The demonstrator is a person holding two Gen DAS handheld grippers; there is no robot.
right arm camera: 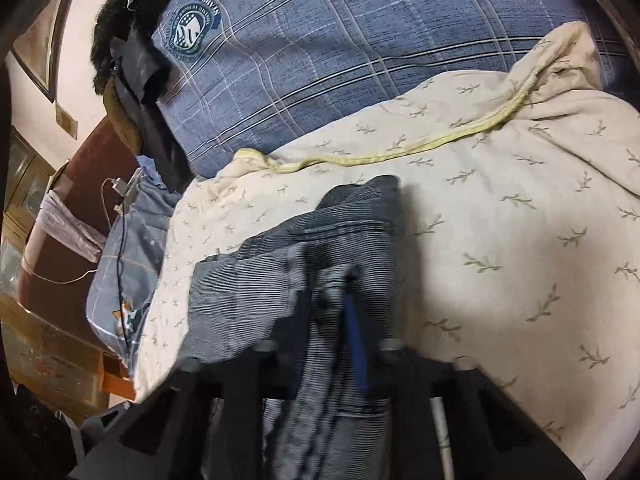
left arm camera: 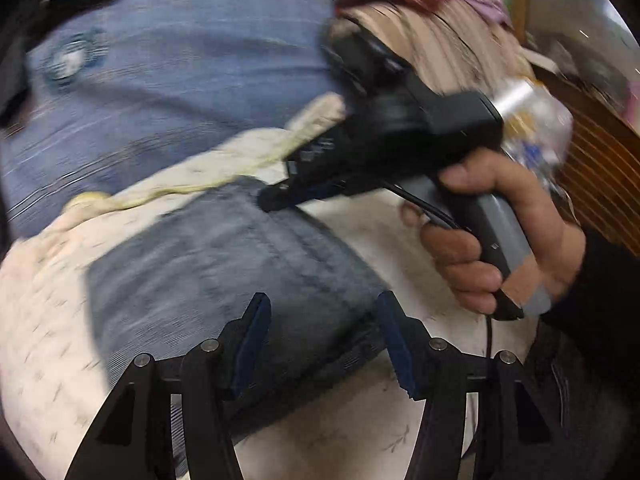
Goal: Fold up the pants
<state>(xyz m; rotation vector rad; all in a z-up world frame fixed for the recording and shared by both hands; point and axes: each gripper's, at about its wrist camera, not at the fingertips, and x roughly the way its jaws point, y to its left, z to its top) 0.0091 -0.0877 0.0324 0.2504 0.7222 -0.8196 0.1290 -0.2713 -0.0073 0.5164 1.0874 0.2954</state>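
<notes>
The bed (right arm camera: 500, 240) carries a cream quilt with a blue plaid pillow (right arm camera: 340, 40) behind. The pants (left arm camera: 224, 264) lie on the quilt, soft and limp, so I judge hems or waistband the best hold. The right tool (right arm camera: 348, 300) is clenched on their fabric. The left tool (left arm camera: 324, 320) hangs released over them.

L tongs (left arm camera: 322, 316) wide over pants (left arm camera: 224, 256)

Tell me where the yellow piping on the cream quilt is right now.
In the right wrist view the yellow piping runs across the cream quilt, just beyond the pants and below the blue plaid bedding.
</notes>
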